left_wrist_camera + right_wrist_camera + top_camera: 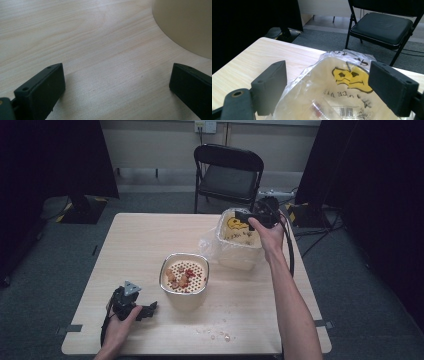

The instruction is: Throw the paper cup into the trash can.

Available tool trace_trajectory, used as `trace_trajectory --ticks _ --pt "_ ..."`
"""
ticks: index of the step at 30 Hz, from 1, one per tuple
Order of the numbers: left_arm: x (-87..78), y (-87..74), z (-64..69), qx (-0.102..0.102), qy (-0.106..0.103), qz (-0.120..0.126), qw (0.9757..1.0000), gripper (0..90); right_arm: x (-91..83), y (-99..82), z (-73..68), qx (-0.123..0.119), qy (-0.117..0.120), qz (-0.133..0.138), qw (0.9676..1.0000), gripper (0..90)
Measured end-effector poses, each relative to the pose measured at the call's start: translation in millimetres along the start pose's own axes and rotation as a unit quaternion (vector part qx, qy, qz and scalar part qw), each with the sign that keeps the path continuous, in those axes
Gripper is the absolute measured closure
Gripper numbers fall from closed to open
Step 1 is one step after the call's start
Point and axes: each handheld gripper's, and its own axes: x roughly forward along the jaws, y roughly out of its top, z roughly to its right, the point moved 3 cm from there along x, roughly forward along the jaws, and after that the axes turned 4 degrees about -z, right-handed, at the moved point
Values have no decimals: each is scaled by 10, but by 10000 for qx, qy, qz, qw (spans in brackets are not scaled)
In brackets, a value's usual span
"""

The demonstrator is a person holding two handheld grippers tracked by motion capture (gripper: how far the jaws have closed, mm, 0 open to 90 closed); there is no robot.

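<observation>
Clear plastic lines the beige bin (239, 245) at the far right of the wooden table (150, 240), with a yellow face printed on the bag (342, 82). My right gripper (250, 216) hangs over the bin's mouth, its jaws standing wide with nothing pinched between them; in the right gripper view they straddle the bag's open top without pressing on it. Something small with a red mark lies low inside the bag, though the plastic blurs it and I cannot say what it is.

Near the middle of the table sits the metal strainer bowl (184, 273), and reddish and tan food scraps (180, 276) lie on its perforated floor. A few wet crumbs (220, 335) dot the near edge of the table. I judge the clearing partly done: a piece seems to have gone into the bag, while most scraps in the strainer remain to be carried over.

My left gripper (147, 310) rests low at the near left, jaws wide apart over bare wood, holding nothing, with the bowl's rounded side just beyond it.
</observation>
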Motion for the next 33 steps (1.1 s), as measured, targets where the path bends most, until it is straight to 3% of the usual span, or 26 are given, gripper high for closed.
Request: trace_trajectory --ticks 6,8,12,18,21,33 --pt "0 0 0 -1 0 2 10000 0 -180 -138 -86 -119 115 20 9999 151" --pt "0 0 0 -1 0 2 10000 0 -240 -202 -115 -189 255 -89 9995 162" --pt "0 0 0 -2 0 3 10000 0 -382 -281 -150 -305 169 -33 9994 162" --pt "0 0 0 -1 0 3 10000 0 -576 -478 -237 -482 253 -17 9985 162" --pt "0 0 0 -1 0 2 10000 0 -650 -598 -266 -587 246 -129 9979 162" --pt "0 0 0 -3 1 2 10000 0 -879 -1197 -344 -570 288 -263 9976 160"
